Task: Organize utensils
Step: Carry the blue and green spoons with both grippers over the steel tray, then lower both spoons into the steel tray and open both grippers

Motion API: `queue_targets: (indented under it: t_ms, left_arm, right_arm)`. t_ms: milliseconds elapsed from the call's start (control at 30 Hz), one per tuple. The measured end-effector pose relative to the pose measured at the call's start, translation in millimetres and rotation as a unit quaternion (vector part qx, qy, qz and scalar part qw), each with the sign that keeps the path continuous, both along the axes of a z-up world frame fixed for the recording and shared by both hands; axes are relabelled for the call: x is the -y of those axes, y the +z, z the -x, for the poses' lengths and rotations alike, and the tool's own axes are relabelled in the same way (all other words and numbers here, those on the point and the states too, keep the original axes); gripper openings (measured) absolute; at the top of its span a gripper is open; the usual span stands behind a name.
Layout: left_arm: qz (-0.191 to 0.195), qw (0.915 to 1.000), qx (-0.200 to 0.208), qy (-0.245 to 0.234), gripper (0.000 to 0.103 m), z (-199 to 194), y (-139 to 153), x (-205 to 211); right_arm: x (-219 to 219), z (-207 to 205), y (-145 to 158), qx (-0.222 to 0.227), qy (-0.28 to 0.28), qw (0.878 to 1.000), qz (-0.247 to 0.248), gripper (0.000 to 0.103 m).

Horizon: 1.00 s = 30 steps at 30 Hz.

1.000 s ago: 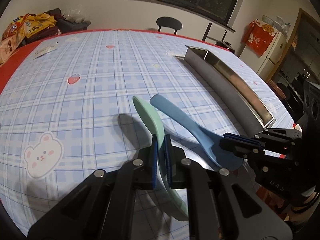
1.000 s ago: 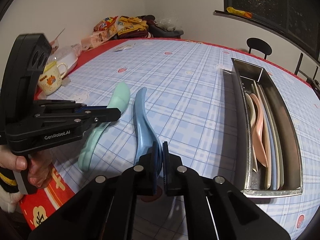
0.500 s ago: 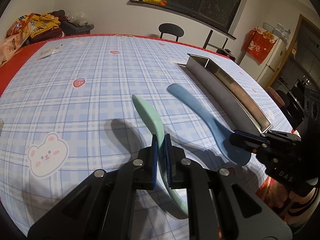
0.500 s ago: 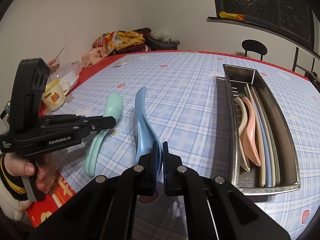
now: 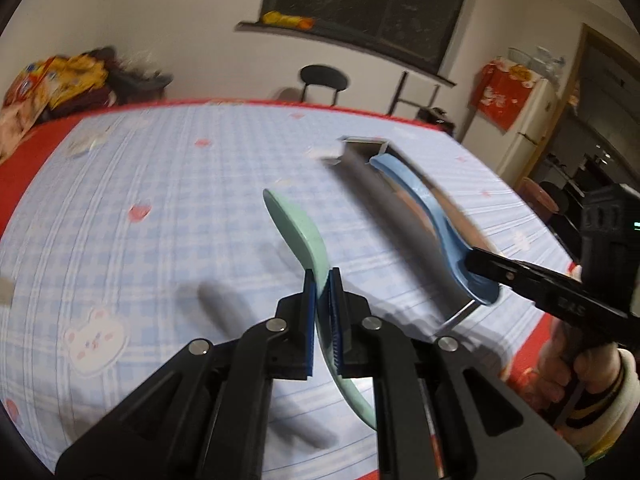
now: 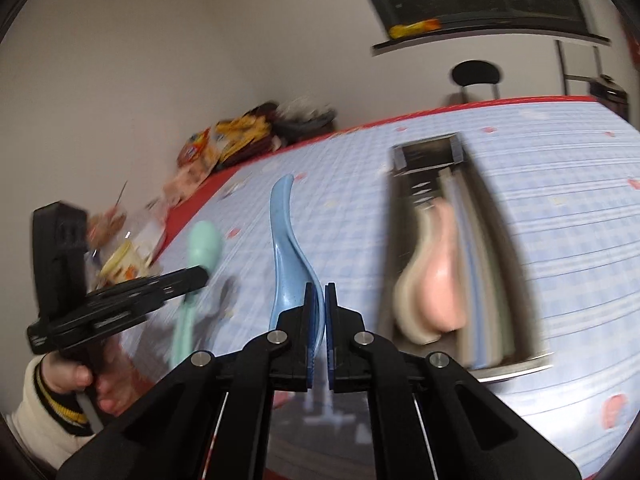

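My left gripper (image 5: 322, 280) is shut on a mint green spoon (image 5: 298, 224), held above the checked tablecloth with its handle pointing away. My right gripper (image 6: 319, 296) is shut on a blue spoon (image 6: 286, 248), lifted off the table too. In the left wrist view the blue spoon (image 5: 424, 208) hangs over the near part of the steel tray (image 5: 360, 160), with the right gripper (image 5: 480, 266) clamped on its bowl. From the right wrist, the mint green spoon (image 6: 200, 256) shows at left in the left gripper (image 6: 200, 276). The steel tray (image 6: 504, 248) holds several spoons, a pink one (image 6: 444, 276) among them.
Snack bags (image 5: 52, 80) are piled at the table's far left corner, and a mug (image 6: 120, 260) with clutter stands by the left edge. A black chair (image 5: 324, 80) stands beyond the table. A hand in a cream sleeve (image 6: 56, 392) holds the left gripper.
Both spoons have been lifted off the table. The right gripper carried the blue spoon rightward over the steel tray and rolled; the left gripper rose with the mint green spoon.
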<state>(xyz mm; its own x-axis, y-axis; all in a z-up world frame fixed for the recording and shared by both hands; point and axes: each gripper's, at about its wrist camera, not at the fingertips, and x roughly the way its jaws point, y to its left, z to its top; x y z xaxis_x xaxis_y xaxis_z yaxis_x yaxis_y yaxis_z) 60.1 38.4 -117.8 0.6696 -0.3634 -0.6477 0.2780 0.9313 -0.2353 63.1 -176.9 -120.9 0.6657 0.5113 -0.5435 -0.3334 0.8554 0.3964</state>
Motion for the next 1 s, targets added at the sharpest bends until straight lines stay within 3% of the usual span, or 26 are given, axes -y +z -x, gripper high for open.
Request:
queue_targets:
  t_ms: [167, 333, 600, 1000]
  left_arm:
    - [0.013, 0.9992, 0.003, -0.038, 0.011, -17, 19, 39]
    - [0.012, 0.9981, -0.009, -0.060, 0.011, -45, 23, 81]
    - [0.019, 0.9966, -0.041, -0.069, 0.011, -77, 12, 118]
    - [0.028, 0.9951, -0.066, -0.069, 0.011, -100, 1, 131]
  right_arm:
    - [40, -17, -2, -0.014, -0.064, 0.998, 0.001, 0.005]
    - [52, -39, -7, -0.030, -0.097, 0.994, 0.028, 0.005]
    - [42, -52, -21, -0.049, -0.095, 0.993, 0.054, 0.005]
    - [32, -57, -29, -0.059, -0.084, 0.993, 0.064, 0.006]
